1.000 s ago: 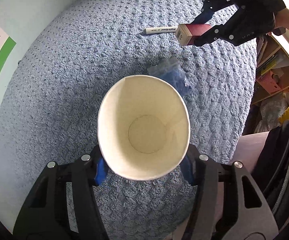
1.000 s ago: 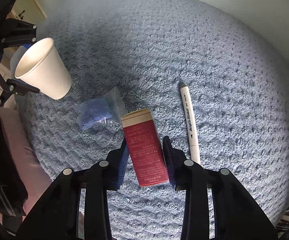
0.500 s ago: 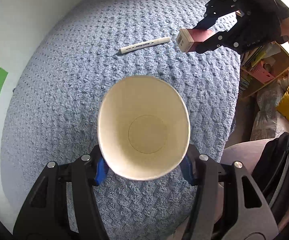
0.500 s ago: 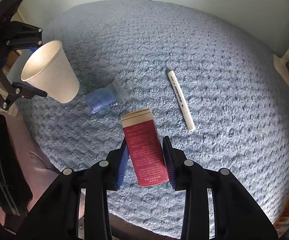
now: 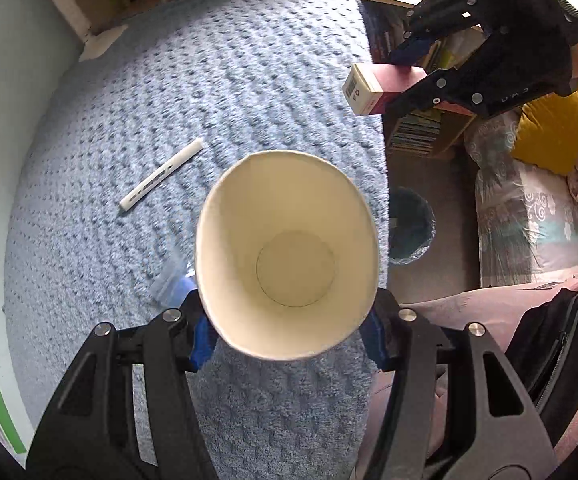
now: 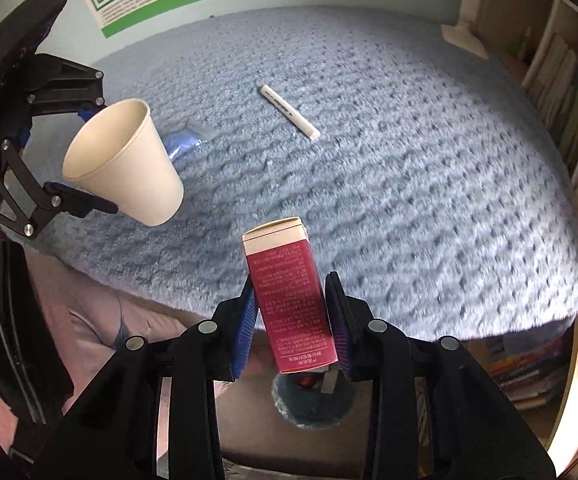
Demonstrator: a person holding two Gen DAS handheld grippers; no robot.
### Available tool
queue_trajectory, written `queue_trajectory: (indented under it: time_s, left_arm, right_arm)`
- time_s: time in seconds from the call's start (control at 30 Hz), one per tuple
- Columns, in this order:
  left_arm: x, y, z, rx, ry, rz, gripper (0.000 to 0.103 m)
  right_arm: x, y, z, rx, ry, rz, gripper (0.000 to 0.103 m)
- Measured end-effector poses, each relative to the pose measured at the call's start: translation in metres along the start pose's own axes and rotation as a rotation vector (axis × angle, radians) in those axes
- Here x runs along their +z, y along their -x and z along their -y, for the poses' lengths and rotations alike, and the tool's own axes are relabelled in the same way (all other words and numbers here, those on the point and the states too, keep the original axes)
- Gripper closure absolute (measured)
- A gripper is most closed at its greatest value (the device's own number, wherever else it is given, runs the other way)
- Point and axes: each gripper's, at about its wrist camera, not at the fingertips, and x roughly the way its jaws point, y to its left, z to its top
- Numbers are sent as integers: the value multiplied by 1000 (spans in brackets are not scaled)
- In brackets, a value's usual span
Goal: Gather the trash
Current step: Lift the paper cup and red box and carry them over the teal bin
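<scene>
I was in the carrying step: my right gripper (image 6: 291,312) had its fingers clamped on the sides of the red box (image 6: 295,300), held off the edge of the blue blanket-covered surface (image 6: 409,200), and my left gripper (image 5: 289,320) had its fingers pressed against the paper cup (image 5: 287,256), lifted clear with its mouth toward the camera. The bin (image 6: 313,406) stood on the floor just below the box in the right view, so I judged the next move called for lowering the box over its opening and parting the fingers, then bringing the cup across to it. A white pen (image 5: 161,176) and a crumpled clear bag with something blue in it (image 5: 171,284) lay on the blanket, well apart from each other; the bag looked like trash to fetch. The dark backpack (image 5: 561,344) beside my lap crowded the left side, but nothing blocked the bin.
</scene>
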Motion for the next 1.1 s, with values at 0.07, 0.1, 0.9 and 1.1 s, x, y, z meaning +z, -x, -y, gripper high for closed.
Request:
queue_trajectory:
  time_s: [0.07, 0.1, 0.9, 1.1]
  left_arm:
    - [10, -3, 13, -19, -50, 2, 48]
    - [15, -5, 19, -29, -77, 3, 48]
    - [84, -63, 175, -209, -496, -62, 48]
    - [88, -91, 202, -225, -548, -120, 48]
  right_arm:
    - [-18, 7, 4, -16, -46, 3, 68]
    - [-27, 11, 5, -26, -70, 3, 68]
    - [-218, 33, 19, -105, -570, 37, 68]
    - [-246, 24, 24, -96, -652, 43, 68]
